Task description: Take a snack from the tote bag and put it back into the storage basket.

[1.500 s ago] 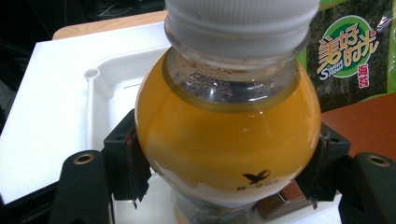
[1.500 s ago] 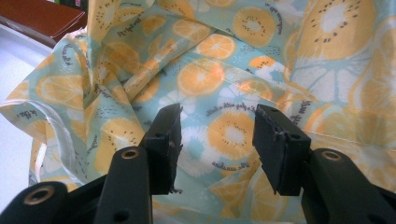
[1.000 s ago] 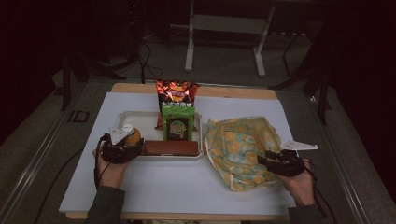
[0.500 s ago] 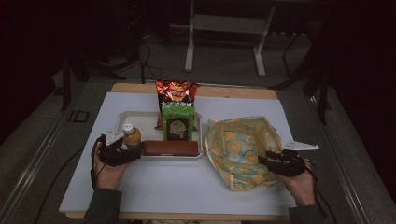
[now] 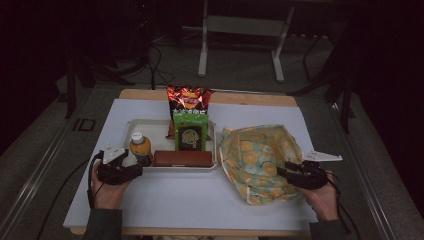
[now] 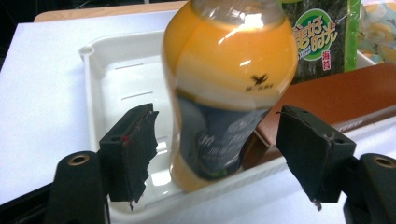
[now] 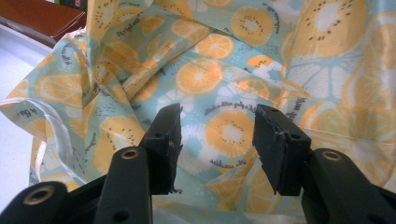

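Note:
An orange juice bottle (image 5: 140,148) with a white cap stands upright in the near left corner of the white tray (image 5: 150,125). My left gripper (image 5: 134,170) lies just in front of it at the tray's edge. In the left gripper view the bottle (image 6: 229,88) is between the jaws with a gap on each side. The jaws have just been closing a little, and the pads (image 6: 133,149) do not touch it. My right gripper (image 5: 283,171) rests open at the near right of the fruit-print cloth bag (image 5: 260,150), with the fabric (image 7: 224,84) beyond its pads.
In the tray stand a green snack pack (image 5: 190,132) and, along the front, a brown box (image 5: 182,158). A red chip bag (image 5: 189,100) leans behind them. The white table top (image 5: 175,200) has bare room in front of the tray.
My left gripper has let go of the bottle and drawn back toward the person, leaving the bottle standing in the tray. The right gripper and the bag have not moved.

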{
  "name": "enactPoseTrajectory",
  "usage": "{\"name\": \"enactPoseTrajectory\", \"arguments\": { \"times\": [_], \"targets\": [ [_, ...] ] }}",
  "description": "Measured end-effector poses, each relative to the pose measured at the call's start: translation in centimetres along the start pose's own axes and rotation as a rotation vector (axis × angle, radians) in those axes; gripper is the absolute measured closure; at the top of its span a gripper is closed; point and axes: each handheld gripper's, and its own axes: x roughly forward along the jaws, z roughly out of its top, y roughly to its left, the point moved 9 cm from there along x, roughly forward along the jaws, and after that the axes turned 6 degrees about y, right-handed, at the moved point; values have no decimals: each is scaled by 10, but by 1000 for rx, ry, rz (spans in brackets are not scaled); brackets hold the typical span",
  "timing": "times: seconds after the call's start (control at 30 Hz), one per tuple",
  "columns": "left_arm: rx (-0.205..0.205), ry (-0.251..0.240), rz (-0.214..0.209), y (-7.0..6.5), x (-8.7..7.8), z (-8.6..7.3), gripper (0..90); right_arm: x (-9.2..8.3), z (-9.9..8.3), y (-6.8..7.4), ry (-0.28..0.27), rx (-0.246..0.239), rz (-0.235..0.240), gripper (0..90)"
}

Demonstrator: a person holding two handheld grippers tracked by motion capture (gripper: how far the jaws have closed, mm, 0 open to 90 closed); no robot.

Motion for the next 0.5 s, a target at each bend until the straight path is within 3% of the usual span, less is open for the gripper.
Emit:
{"name": "enactPoseTrajectory", "arguments": {
  "times": [0.5],
  "targets": [
    [-8,23,55,21,-7,-13,446,-2,1,-1,-8,3,-5,520]
  ]
}}
